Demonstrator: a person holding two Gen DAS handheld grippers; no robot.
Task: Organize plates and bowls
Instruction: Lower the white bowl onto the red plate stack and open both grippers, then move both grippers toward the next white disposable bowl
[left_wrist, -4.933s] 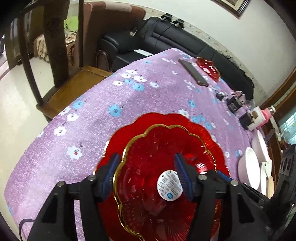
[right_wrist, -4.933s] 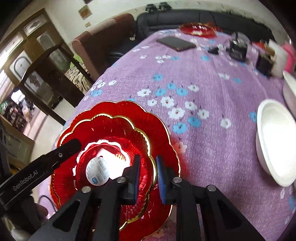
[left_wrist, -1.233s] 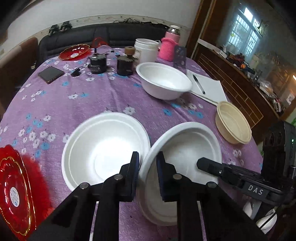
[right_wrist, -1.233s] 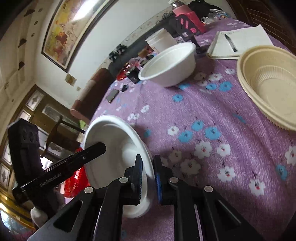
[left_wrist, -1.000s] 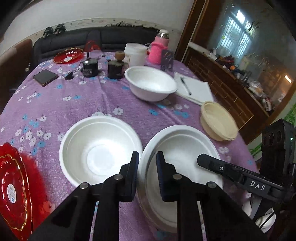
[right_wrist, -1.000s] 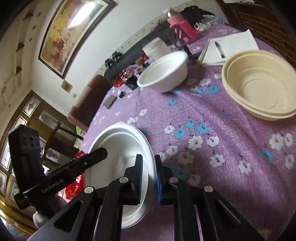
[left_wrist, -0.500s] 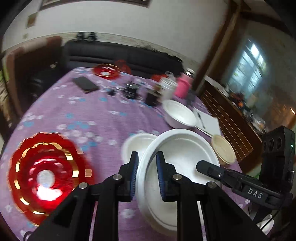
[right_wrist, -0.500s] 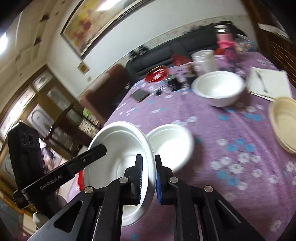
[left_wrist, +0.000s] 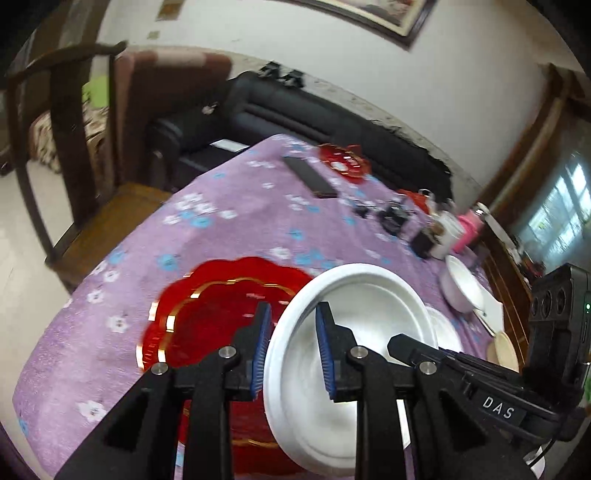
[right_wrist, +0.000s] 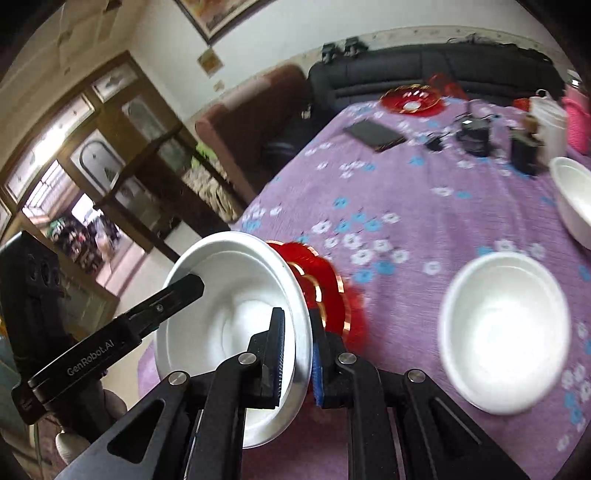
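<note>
Both grippers hold one white bowl by opposite rims, lifted and tilted over the stacked red gold-edged plates at the table's near left. My left gripper is shut on its left rim. My right gripper is shut on its right rim; the bowl hides most of the red plates in the right wrist view. A second white bowl sits on the purple flowered cloth to the right. A deeper white bowl stands farther back.
At the back of the table are a small red plate, a dark phone, black gadgets, a white cup and a pink bottle. A cream bowl lies far right. A wooden chair stands at the left edge.
Both grippers carried the white bowl leftward, away from the other white bowl, to above the red plates. Their hold on it has not changed.
</note>
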